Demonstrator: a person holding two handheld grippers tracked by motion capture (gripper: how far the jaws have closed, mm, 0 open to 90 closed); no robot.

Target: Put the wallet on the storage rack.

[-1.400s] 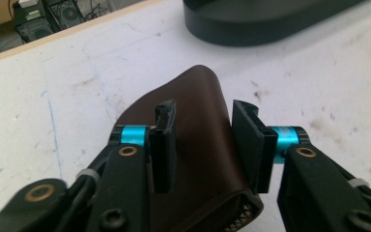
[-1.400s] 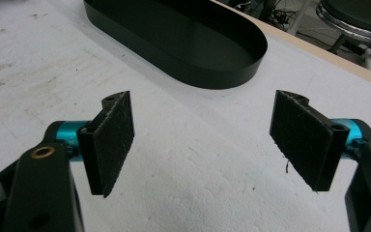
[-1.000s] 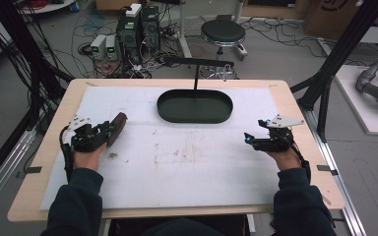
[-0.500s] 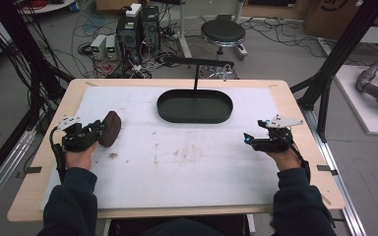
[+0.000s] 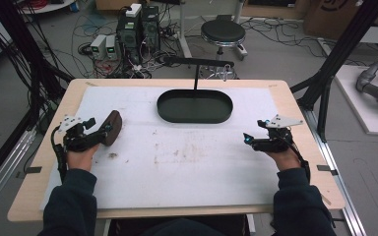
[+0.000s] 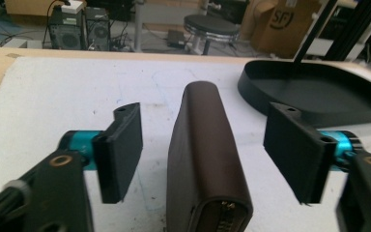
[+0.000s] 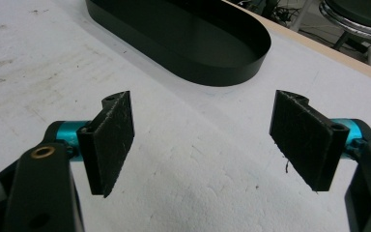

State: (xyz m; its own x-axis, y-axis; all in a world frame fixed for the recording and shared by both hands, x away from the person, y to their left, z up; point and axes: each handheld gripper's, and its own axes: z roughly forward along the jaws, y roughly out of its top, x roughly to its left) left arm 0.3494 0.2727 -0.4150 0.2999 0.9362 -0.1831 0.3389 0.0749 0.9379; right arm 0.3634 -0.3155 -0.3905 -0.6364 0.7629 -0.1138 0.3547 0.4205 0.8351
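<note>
**Brown case let go near the desk's left edge**

The left gripper [image 6: 203, 154] has just opened its jaws. The brown case [image 6: 205, 159] sits loose between them, on its narrow side, on the white mat [image 5: 192, 167]. The pick-up looks undone. The right gripper [image 7: 205, 145] is wide open and empty, near the right edge.

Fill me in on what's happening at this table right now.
A person sits at a wooden table covered with a white foam sheet, holding a claw in each hand. The left claw has just been opening: its jaws stand apart on either side of a dark brown leather case, with gaps on both sides, so nothing grips it. The case lies on the sheet at the left. The right claw hangs open over bare sheet. A black oval tray lies empty at the far middle.
</note>
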